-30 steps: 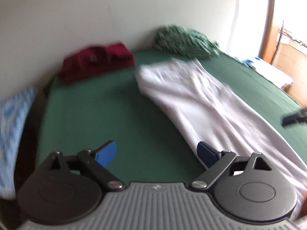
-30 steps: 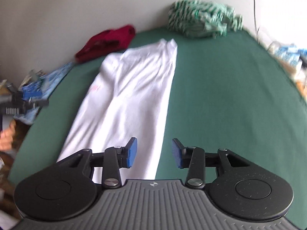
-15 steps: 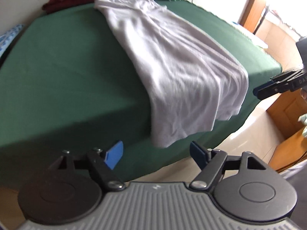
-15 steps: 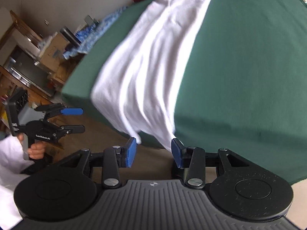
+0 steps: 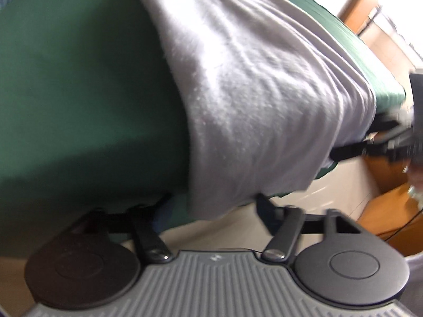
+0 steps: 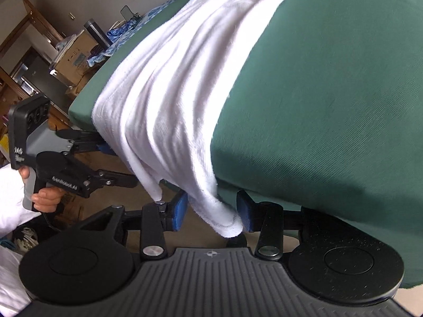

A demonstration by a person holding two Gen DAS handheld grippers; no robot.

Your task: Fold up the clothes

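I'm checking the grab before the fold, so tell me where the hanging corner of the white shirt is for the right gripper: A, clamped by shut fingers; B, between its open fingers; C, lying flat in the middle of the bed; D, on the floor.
B: the white shirt's corner hangs between the right gripper's spread blue fingers.

We hold the left gripper with jaws spread wide. We hold the right gripper likewise parted, blue pads facing inward. Our hand grips the left handle.
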